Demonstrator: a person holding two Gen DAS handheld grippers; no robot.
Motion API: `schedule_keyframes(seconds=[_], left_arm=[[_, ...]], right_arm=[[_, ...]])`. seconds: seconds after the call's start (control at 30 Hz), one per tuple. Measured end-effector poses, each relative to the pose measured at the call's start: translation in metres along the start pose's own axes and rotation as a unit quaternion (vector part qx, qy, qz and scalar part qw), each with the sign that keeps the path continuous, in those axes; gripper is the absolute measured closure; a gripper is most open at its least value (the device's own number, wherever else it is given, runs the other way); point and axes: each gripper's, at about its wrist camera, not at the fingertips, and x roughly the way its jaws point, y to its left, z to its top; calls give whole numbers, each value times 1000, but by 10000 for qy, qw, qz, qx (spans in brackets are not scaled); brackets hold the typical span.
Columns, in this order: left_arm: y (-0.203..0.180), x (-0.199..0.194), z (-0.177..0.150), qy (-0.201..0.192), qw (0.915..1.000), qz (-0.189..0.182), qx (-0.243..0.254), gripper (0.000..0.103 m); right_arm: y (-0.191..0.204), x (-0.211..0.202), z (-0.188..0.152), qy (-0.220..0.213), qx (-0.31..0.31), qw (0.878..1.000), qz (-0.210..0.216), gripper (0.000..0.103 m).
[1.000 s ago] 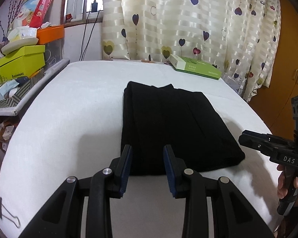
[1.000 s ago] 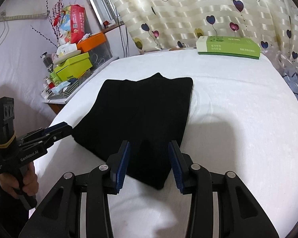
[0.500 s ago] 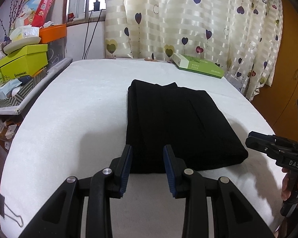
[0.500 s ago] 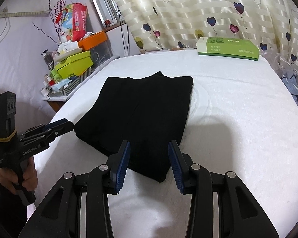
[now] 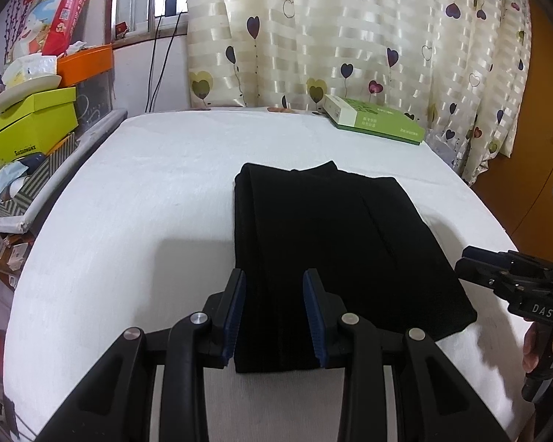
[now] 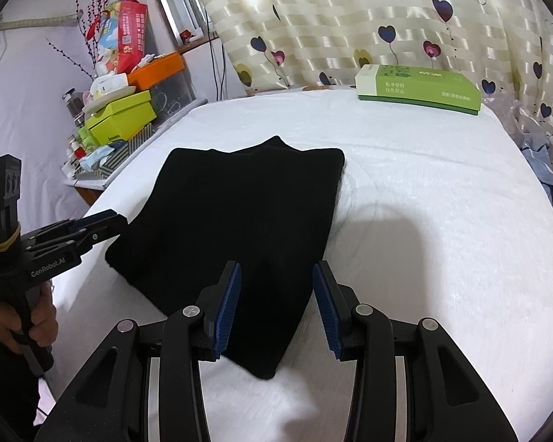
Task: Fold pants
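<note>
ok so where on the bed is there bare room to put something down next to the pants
Bare sheet lies left of the folded pants toward the cluttered shelf, right of them in the right wrist view, and beyond them up to the green box. The shelf side is crowded.

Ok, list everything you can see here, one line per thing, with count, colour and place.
pants: one, black, folded flat in a rectangle, middle of the bed.
bed: one, white cover, fills the foreground.
flat box: one, green and white, far edge of the bed by the curtain.
curtain: one, cream stripes with heart prints, behind the bed.
side shelf clutter: lime-green box, orange bin, red carton, paper wads, beside the bed under the window.
wooden cabinet: one, orange-brown, at the other side.
left claw: black with blue pads, open, above the pants' near edge.
right claw: black with blue pads, open, above the pants' near corner.
</note>
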Motion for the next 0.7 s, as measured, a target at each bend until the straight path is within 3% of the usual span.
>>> schedule_keyframes(seconds=[0.7], left_arm=[[15,36,22,142,9995,-246,-99,58]], right_arm=[[-18,29,18,222,101,9997,76,60]])
